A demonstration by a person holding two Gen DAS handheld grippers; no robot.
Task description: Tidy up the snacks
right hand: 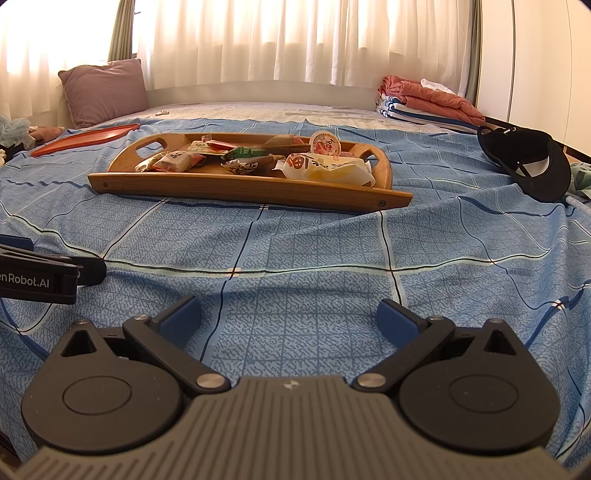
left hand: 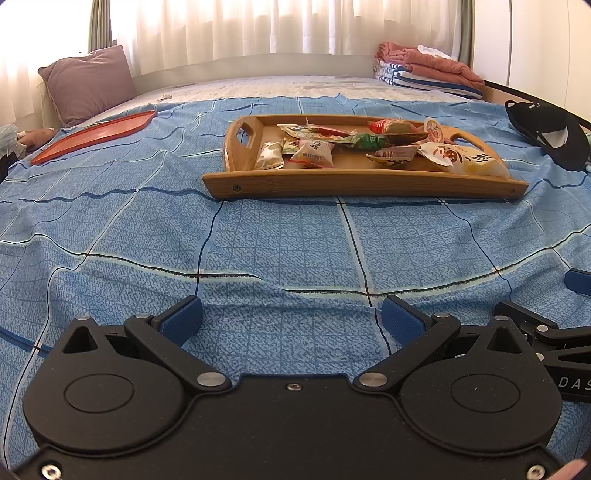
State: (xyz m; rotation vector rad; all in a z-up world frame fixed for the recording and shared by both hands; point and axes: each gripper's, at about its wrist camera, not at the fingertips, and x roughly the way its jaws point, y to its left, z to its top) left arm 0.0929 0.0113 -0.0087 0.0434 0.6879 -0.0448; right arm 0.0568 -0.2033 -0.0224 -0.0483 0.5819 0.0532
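Low over a bed spread with a blue checked cover [left hand: 280, 236], the left tongs [left hand: 291, 317] and the right tongs [right hand: 290, 314] hover side by side, both released, blue pads spread wide with nothing between them. Each pair shows at the edge of the other's view.

Straight ahead, toward the middle of the bed, sits a wooden tray [left hand: 354, 184] with cut-out handles, well apart from both tongs. An open stretch of cover lies between tongs and tray, rumpled into low folds but bare.

Snacks [left hand: 332, 146] are heaped loosely in the tray: a large white and yellow packet [left hand: 465, 158] at its right end, a brown wrapper [left hand: 391, 153] beside it, a green one [left hand: 364, 140] behind, a small red-and-white packet [left hand: 312, 153] and a pale one [left hand: 269, 157] near the left handle, and a round lidded cup [right hand: 324, 143] toward the far right.

An orange tray [left hand: 96, 134] lies empty near the bed's far left corner, next to a mauve pillow [left hand: 86, 83]. A black cap [left hand: 546, 136] rests at the right edge, and folded towels and clothes [left hand: 424, 72] are stacked at the far right corner beneath white curtains [left hand: 258, 26].
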